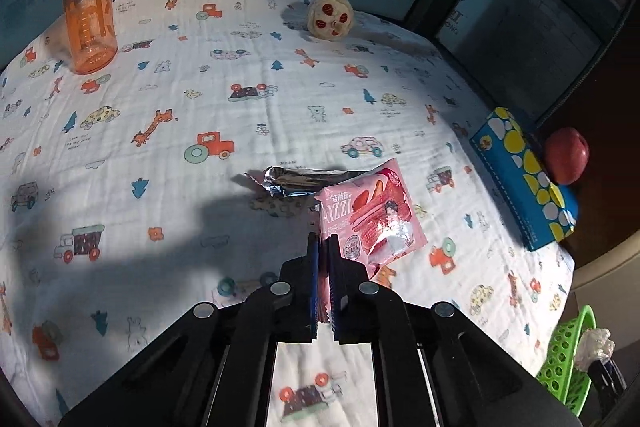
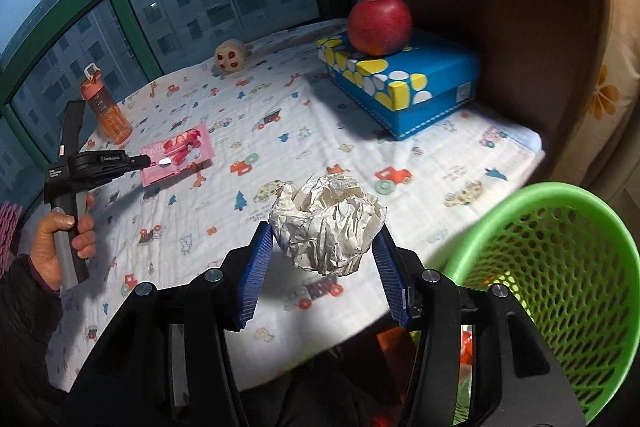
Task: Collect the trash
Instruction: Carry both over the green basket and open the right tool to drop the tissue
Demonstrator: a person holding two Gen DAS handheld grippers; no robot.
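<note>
My left gripper (image 1: 323, 247) is shut on the near edge of a pink snack wrapper (image 1: 374, 213), which lifts off the printed cloth. A crumpled silver foil wrapper (image 1: 288, 181) lies just behind it. In the right wrist view the left gripper (image 2: 150, 159) holds the same pink wrapper (image 2: 180, 151) at the left. My right gripper (image 2: 326, 239) is shut on a crumpled ball of white paper (image 2: 326, 223), held above the table's near edge. A green mesh basket (image 2: 560, 267) stands just right of it, below table level.
An orange water bottle (image 1: 88, 7) stands at the far left. A small round toy (image 1: 330, 15) sits at the back. A blue spotted box (image 2: 400, 83) with a red apple (image 2: 379, 23) on it sits at the right. Windows lie behind the table.
</note>
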